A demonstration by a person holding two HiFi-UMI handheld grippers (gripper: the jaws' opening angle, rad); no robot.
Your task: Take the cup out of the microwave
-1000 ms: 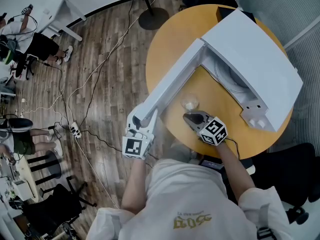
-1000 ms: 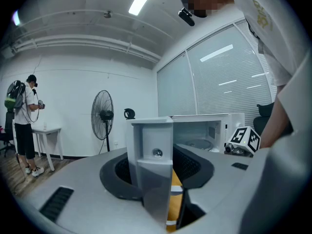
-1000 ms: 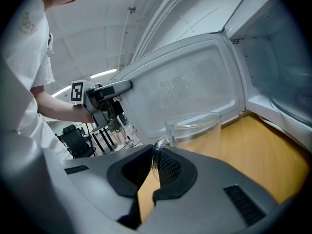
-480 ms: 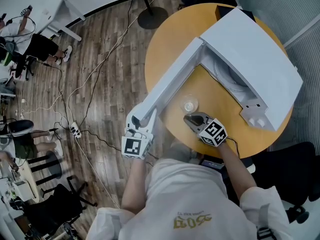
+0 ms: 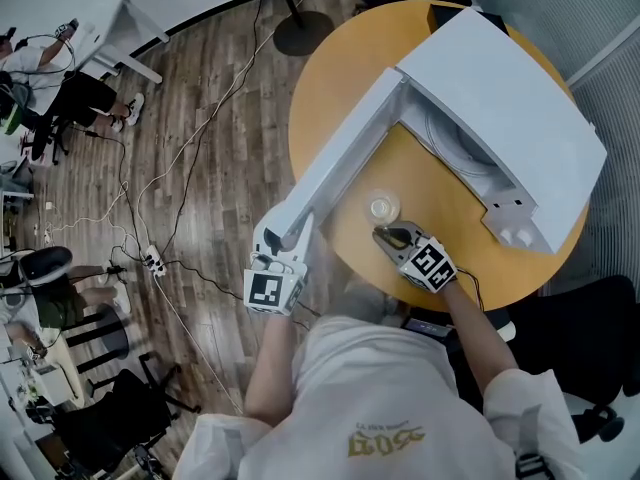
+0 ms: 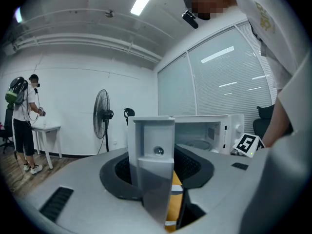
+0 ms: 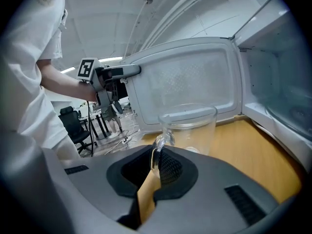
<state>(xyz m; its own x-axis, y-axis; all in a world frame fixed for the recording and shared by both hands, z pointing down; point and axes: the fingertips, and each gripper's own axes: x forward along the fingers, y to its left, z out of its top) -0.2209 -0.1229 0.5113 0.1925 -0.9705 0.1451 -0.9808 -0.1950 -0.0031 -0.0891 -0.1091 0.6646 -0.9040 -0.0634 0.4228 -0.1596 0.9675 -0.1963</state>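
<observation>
1. The glass cup (image 5: 381,208) stands on the round yellow desk (image 5: 450,223) near mid-frame in the head view. It is outside the white microwave (image 5: 510,108), just in front of the open cavity.
2. The right claw (image 5: 388,234) lies directly below the cup in that view, clenched on the cup's handle (image 7: 157,147). In the right gripper view the cup's body rises just beyond the jaws at frame centre.
3. The left claw (image 5: 281,238), to the lower left of the cup and well apart from it, is clamped on the free edge of the open microwave door (image 5: 340,158).
</observation>
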